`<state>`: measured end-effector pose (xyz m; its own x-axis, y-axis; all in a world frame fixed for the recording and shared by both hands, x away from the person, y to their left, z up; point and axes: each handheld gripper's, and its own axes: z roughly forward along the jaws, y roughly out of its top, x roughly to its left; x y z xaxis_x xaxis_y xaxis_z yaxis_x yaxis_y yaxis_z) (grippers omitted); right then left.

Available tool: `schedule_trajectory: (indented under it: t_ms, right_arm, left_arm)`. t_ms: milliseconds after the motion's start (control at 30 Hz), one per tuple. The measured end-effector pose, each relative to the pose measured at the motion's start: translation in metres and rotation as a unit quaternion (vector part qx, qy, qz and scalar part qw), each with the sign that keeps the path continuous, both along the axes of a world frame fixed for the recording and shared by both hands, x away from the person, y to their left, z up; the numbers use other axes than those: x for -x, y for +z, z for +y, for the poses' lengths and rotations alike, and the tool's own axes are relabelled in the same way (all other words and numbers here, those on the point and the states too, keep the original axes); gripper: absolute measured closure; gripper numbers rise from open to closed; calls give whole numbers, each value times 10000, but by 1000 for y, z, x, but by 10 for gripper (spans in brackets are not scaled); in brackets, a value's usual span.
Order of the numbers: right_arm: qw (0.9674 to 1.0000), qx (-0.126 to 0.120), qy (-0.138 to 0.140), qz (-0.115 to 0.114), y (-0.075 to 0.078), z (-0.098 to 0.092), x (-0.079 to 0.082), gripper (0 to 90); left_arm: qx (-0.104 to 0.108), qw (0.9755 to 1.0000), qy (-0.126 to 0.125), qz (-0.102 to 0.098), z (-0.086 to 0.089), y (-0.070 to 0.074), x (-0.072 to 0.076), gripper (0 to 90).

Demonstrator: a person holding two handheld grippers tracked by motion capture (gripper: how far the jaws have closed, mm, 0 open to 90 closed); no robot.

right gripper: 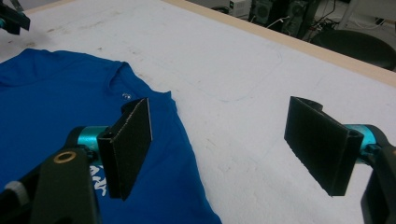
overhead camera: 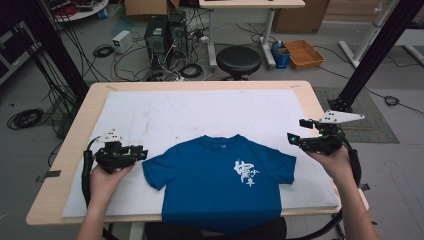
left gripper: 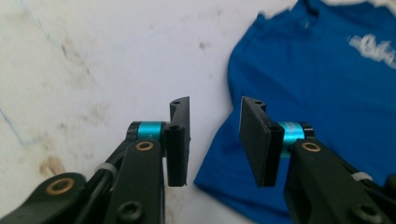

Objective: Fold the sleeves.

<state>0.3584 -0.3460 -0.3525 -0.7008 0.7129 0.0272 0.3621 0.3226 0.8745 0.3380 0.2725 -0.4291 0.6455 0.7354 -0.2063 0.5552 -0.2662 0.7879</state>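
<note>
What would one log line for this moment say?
item: blue T-shirt flat on white sheet | left gripper: jaws part open at sleeve edge, no grip | right gripper: wide open beside other sleeve

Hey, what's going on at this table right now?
A person holds a gripper in each hand over a blue T-shirt lying flat on a white mat. The left gripper sits at one sleeve edge, jaws partly open, nothing pinched. The right gripper hangs wide open near the other sleeve.

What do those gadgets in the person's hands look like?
Both are black tongs. The left tongs and right tongs have flat black pads, turquoise collars and brass rivets. A grey three-cornered plate tops the right one; black cables trail back. Forearms bare.
</note>
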Motion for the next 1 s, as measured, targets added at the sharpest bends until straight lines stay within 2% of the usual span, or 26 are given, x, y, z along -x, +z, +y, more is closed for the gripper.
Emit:
schedule_trajectory:
  t_ms: [67, 133, 267, 333, 433, 467, 500, 567, 633, 667, 767, 867, 933, 1000]
  right_arm:
    - [10000, -21, -4, -7, 0, 0, 0, 231]
    - [10000, -30, -10, -2, 1, -1, 1, 231]
    - [10000, -22, 3, -33, 1, -2, 0, 233]
    - [10000, -20, -23, 16, 0, -2, 0, 234]
    - [10000, -8, 9, -7, 0, -2, 0, 235]
    - [10000, 2, 9, -13, 0, -1, 0, 236]
    - [10000, 0, -1, -8, 0, -1, 0, 236]
    - [10000, -3, 4, 7, 0, -1, 0, 236]
    - [10000, 9, 28, -7, 1, 0, 0, 236]
    - [10000, 1, 36, -9, 2, 1, 1, 237]
    - [10000, 6, 48, -21, 3, 1, 1, 237]
    - [10000, -12, 61, -38, 4, 1, 1, 237]
    - [10000, -9, 68, -53, 4, 1, 1, 238]
    - [10000, -10, 60, -39, 4, 1, 1, 238]
  left_arm:
    - [-92, 9998, -33, 143, -1, -4, 0, 671]
    - [-185, 9996, -40, 200, 0, -6, 1, 676]
    - [-241, 9992, -29, 317, 1, -10, 1, 680]
    - [-403, 9982, -69, 449, 1, -15, -1, 683]
    - [-438, 9983, -38, 387, 0, -15, 0, 705]
    - [-429, 9982, -70, 406, 1, -15, 0, 743]
    - [-356, 9983, -134, 452, 0, -15, 0, 830]
    - [-325, 9982, -184, 465, -1, -14, 0, 876]
    - [-94, 9983, -304, 481, -6, -7, 1, 879]
    - [98, 9980, -336, 529, -9, -4, 1, 880]
    - [532, 9955, -486, 616, -19, 11, 2, 881]
    - [1085, 9899, -666, 627, -37, 31, 4, 881]
    - [1296, 9862, -836, 601, -52, 41, 4, 881]
    - [1460, 9826, -943, 661, -71, 45, 4, 881]
